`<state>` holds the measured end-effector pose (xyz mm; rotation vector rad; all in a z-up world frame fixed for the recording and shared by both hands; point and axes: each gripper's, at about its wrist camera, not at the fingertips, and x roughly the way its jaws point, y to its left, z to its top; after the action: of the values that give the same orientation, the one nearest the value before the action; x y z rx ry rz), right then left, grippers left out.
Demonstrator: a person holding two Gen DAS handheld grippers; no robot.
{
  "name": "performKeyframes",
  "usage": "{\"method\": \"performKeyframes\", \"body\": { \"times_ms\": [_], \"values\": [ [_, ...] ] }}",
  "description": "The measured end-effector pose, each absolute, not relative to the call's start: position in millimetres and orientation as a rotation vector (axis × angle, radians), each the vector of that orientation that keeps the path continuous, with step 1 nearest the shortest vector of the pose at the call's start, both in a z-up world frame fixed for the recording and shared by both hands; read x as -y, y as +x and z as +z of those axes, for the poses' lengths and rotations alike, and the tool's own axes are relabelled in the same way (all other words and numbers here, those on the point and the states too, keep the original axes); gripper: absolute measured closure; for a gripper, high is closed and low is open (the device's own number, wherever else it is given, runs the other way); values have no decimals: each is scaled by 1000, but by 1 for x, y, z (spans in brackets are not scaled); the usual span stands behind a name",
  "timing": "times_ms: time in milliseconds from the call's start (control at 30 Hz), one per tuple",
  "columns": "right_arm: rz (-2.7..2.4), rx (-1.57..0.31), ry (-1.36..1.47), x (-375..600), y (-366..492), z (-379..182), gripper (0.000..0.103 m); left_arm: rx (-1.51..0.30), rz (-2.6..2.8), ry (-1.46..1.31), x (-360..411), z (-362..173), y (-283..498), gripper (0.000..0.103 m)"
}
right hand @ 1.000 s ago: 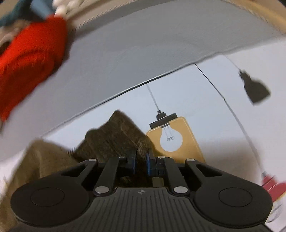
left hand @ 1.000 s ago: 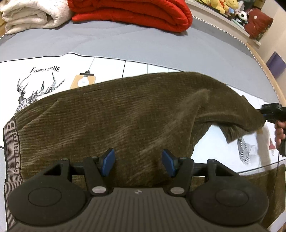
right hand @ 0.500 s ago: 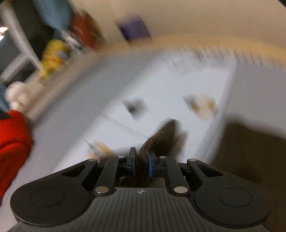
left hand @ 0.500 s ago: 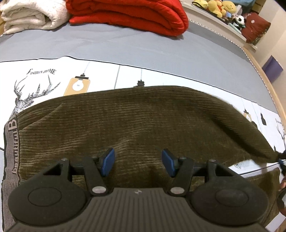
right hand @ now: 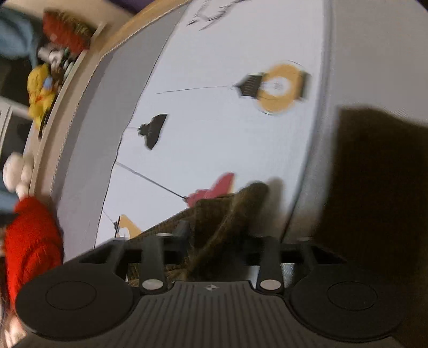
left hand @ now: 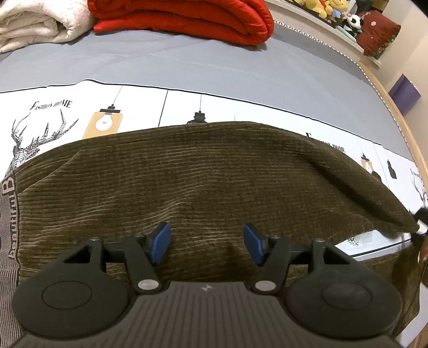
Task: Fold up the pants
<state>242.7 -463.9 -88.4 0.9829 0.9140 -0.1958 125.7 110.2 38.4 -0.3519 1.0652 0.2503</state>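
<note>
Both grippers share one build: a ribbed dark grey body, two round black discs, black link arms with silver screws; the left gripper [left hand: 204,242] carries blue fingers [left hand: 160,242]

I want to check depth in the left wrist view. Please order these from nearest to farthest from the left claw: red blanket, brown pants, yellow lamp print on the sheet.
1. Brown pants, directly under the open left claw.
2. Yellow lamp print, beyond the pants, upper left.
3. Red blanket, folded at the far edge.
</note>
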Motion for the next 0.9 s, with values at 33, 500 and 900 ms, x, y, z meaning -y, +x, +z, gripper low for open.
{"method": "performKeyframes", "body": {
  "times_ms": [33, 500, 900],
  "values": [
    [-177, -890, 968, 461, 247, -82, 88, -1065, 251, -351, -110, 38, 126, 37],
    [-370, -522, 574, 401, 209, -42, 96, -1071, 241, -345, -110, 36, 128, 37],
    [-354, -542, 593, 425, 227, -50, 95, -1145, 91, -415, -107, 15, 126, 35]
  ]
}}
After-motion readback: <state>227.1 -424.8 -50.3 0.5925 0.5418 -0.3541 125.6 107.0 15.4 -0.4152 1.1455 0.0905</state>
